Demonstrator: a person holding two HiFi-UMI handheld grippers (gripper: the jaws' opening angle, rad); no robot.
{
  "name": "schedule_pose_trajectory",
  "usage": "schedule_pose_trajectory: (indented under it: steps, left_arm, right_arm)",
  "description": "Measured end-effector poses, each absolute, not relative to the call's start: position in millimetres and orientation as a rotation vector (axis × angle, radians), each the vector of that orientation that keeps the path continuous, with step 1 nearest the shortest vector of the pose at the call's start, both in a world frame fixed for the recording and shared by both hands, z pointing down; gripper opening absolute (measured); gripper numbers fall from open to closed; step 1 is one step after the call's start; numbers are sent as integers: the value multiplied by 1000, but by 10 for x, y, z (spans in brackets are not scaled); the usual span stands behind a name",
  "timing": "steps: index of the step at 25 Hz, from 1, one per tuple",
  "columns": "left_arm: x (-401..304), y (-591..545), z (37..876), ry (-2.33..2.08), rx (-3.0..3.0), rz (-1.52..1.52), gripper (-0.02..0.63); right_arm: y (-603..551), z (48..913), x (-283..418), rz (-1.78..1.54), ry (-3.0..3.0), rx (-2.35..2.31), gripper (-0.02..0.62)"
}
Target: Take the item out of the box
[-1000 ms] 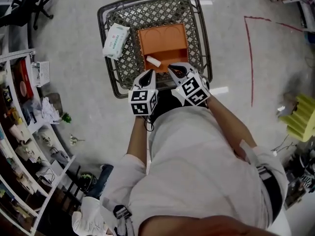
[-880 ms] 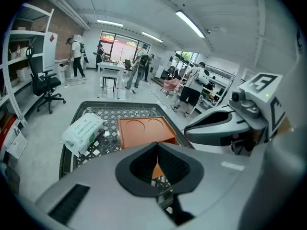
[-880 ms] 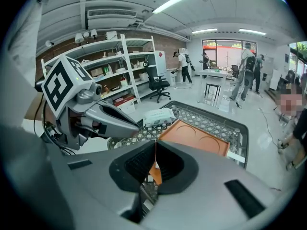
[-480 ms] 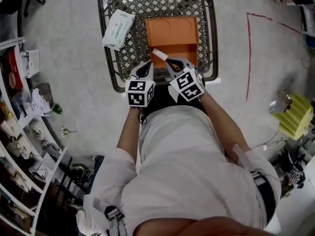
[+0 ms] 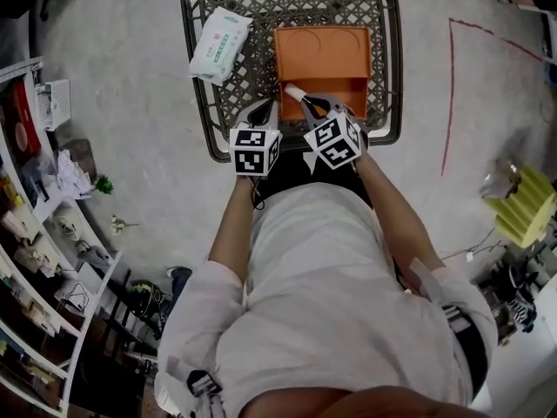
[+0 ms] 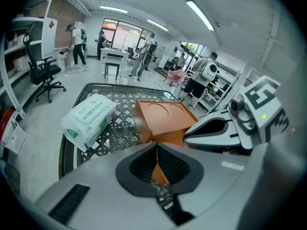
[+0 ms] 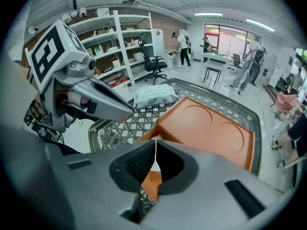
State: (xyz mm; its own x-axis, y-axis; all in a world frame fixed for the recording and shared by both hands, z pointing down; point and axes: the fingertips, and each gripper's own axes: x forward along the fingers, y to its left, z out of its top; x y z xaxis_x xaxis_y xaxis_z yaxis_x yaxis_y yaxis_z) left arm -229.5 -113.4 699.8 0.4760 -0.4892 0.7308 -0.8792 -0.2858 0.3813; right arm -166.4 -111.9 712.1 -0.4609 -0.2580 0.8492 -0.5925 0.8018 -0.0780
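Small white item (image 5: 293, 92) lies at the near edge of the orange box (image 5: 322, 55), which sits in the wire basket (image 5: 383, 68). A wipes pack (image 5: 220, 45) rests on the basket's left rim. The right gripper (image 5: 306, 104) and left gripper (image 5: 265, 107), both closed and empty, have just descended to that near edge. The jaws must part before a grasp.

— How many baskets do you count?
— One wire basket (image 5: 202, 103). Also one orange box (image 5: 322, 55), one white pack of wipes (image 5: 220, 44) and one small white item (image 5: 294, 92).
— And the tools?
— Two: one left gripper (image 5: 267, 104) and one right gripper (image 5: 310, 102). There are two marker cubes (image 5: 253, 151), and the box has two round hollows (image 7: 201, 115).
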Motion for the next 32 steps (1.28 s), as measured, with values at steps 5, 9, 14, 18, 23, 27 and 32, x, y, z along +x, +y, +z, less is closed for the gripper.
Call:
schedule_pose_trajectory:
  steps: [5,9,14,18,23,27,32]
  left_arm:
    - [-2403,-1106,7148,-1127,1914,642,12]
    - [-2532,-1067,7250,-1128,1887,652,12]
    - [-2627,-1044,7336,-1126,1854,651,11]
    - [-2686,-1042,7360,-1144,1836,639,12]
    - [-2707,-934,7298,-1179,1788,581,12]
    - [-2733,-823,7321,-1180,1761,564,12]
    - [-2690,-752,7324,-1199,1741,548,12]
  right_arm:
    - [-1143,7360,-1686,440,-2002,609,6]
    - [-1117,7502,-1721,437,-1967,573,9]
    - [-1082,7672,-1733,441,-1917,531,95]
    - [-1079,7791,-1741,429,-1886,515,95]
    - [-1060,7870,-1746,398,-1853,476,95]
    - [-1090,7905,-1789,346,-1834,447,103]
    - [-1084,7917,-1681,325,-1819,441,113]
